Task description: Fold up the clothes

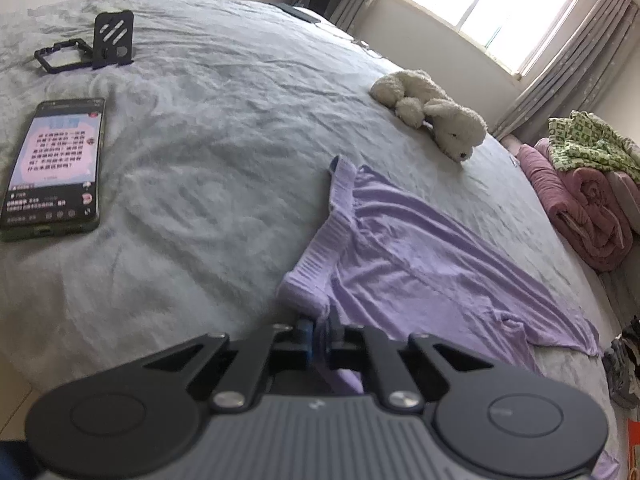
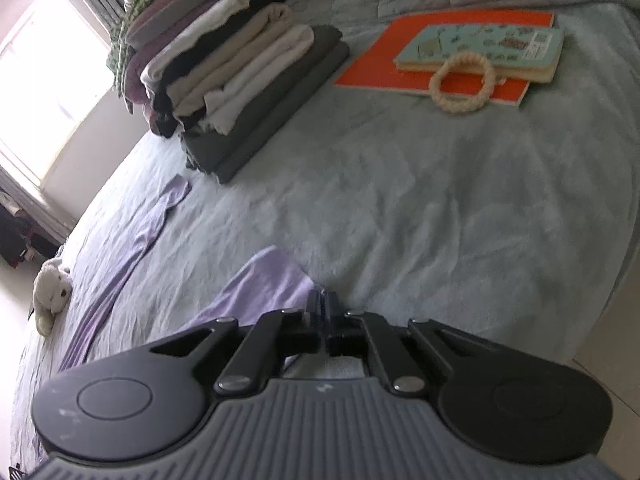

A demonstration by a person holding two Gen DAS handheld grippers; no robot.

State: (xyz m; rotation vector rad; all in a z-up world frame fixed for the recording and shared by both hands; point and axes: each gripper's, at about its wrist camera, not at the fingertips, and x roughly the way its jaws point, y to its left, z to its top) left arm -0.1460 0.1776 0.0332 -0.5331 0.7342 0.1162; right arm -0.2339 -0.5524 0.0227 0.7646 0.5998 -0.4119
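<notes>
From the left wrist, the left gripper (image 1: 316,330) is clamped on the ribbed hem corner of the lilac knit garment (image 1: 420,264), which lies spread over the grey bedsheet (image 1: 224,140) near a cream plush dog (image 1: 436,114); a lit smartphone (image 1: 52,168) lies well apart.

From the right wrist, the right gripper (image 2: 323,306) pinches another corner of the garment (image 2: 264,284), near a stack of folded clothes (image 2: 248,84).

2 books (image 2: 452,52) (stacked), 1 phone (image 1: 52,168).
</notes>
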